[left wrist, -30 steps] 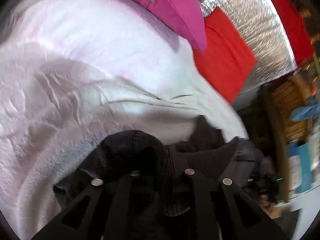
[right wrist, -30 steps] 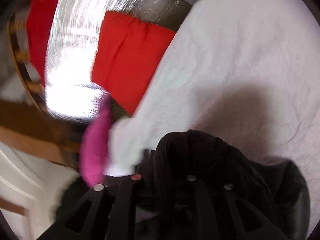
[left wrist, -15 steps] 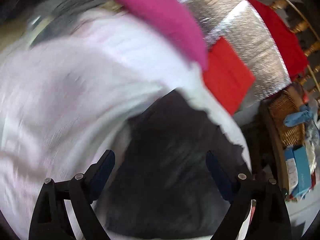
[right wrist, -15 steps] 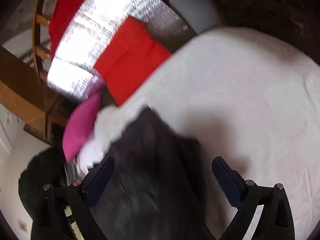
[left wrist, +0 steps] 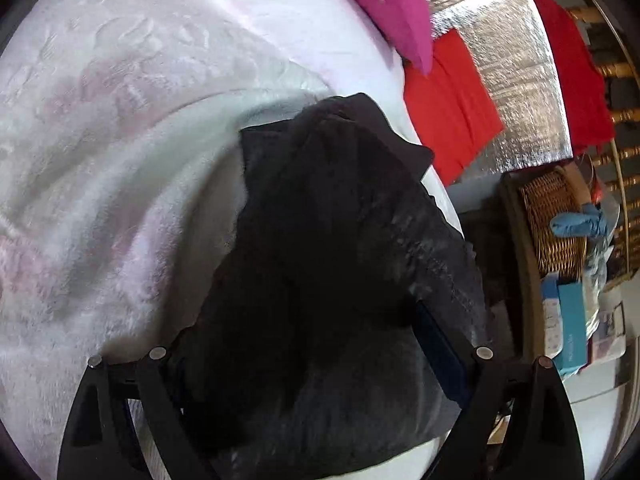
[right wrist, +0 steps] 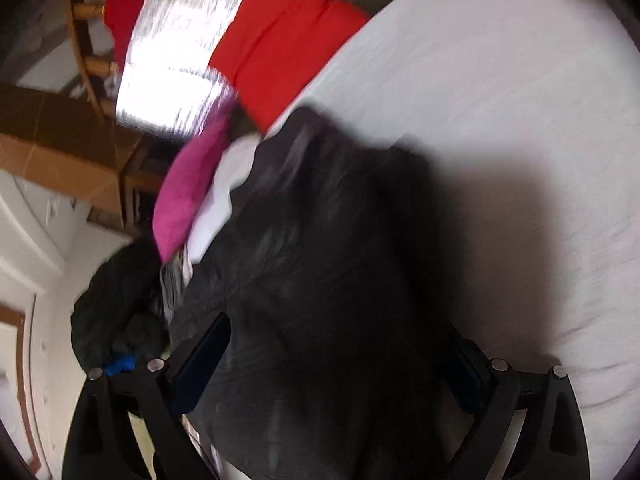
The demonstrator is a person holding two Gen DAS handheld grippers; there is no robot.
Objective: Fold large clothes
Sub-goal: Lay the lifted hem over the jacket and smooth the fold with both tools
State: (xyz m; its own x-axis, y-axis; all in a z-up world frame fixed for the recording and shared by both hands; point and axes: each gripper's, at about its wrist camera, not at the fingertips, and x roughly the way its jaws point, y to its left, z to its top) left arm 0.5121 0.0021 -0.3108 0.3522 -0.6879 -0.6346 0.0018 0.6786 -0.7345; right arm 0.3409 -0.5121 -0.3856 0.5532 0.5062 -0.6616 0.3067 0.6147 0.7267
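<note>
A large black garment lies folded in a heap on a white fleece blanket on the bed. It also shows in the right wrist view, blurred. My left gripper is open, its fingers wide apart on either side of the garment's near end, just above it. My right gripper is open too, fingers spread wide over the same garment. Neither holds any cloth.
A magenta pillow and a red cushion lie at the bed's far side against a silver foil panel. A wicker basket and blue boxes stand right of the bed. Another dark heap lies left.
One second ago both grippers were shut on the black garment. Both have opened wide and let it drop onto the blanket, then backed off slightly.
</note>
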